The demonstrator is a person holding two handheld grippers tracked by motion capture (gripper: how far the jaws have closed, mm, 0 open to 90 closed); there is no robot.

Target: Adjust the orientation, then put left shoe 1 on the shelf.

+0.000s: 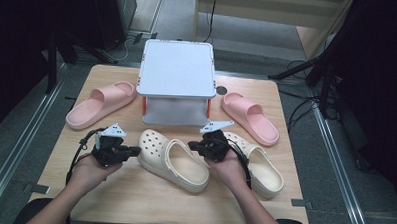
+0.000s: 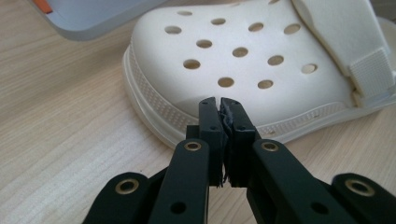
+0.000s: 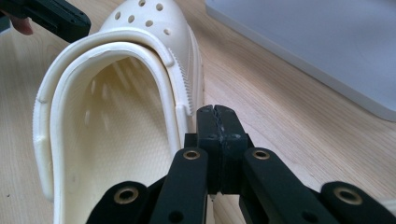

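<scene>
Cream clog [image 1: 172, 161], lower centre of the high view on the wooden table [image 1: 133, 200], flanked by left gripper [image 1: 130, 152] at its toe and right gripper [image 1: 195, 147] by its heel rim, both clenched empty, seemingly poised to shift it.

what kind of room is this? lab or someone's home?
Likely a lab or recording space, not a home: a small wooden table on grey floor with metal rails either side, dark stands and cables behind, and staged props, cream clogs and pink slides around a grey box.
</scene>
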